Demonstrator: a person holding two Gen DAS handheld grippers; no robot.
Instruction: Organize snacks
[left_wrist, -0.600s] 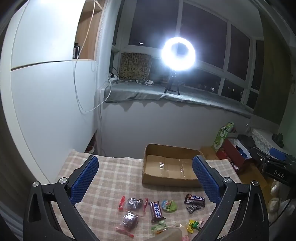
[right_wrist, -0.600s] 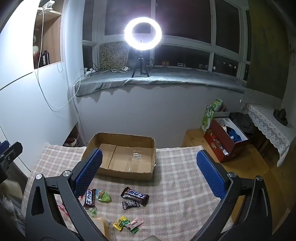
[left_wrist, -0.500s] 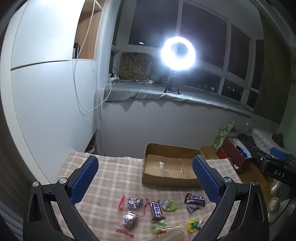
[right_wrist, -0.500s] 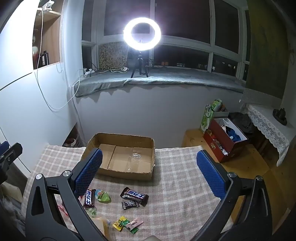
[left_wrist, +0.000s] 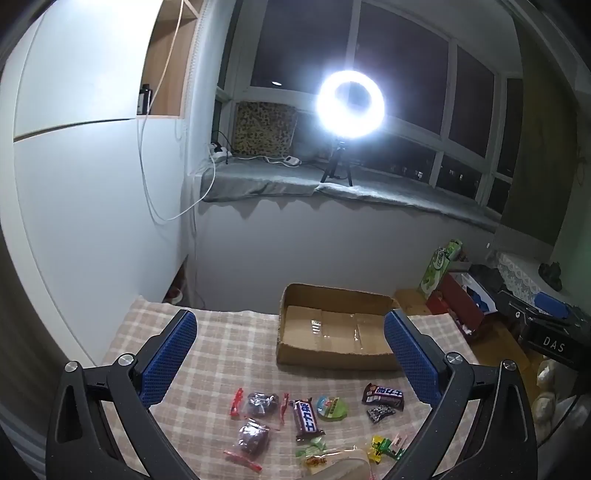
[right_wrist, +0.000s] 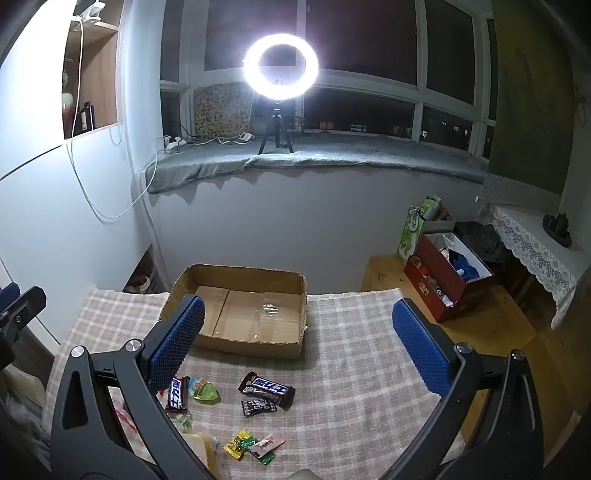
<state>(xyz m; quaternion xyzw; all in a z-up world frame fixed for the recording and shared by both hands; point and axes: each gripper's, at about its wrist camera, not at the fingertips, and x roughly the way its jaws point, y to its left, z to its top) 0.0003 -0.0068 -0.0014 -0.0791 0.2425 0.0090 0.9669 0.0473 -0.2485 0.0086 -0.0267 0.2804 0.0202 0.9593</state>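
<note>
Worktop (right_wrist: 354, 369): one cardboard box (right_wrist: 236, 314), nothing inside; two chocolate bars (right_wrist: 266, 389), one green jelly cup (right_wrist: 203, 390). Left tool (left_wrist: 290, 354), right tool (right_wrist: 297, 341): fingers apart, nothing between.

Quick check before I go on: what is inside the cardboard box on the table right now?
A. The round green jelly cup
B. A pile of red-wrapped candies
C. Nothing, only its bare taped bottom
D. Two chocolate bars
C: the cardboard box shows only its bare taped bottom, while the chocolate bars and the other snacks lie on the checked tablecloth in front of it.
</note>
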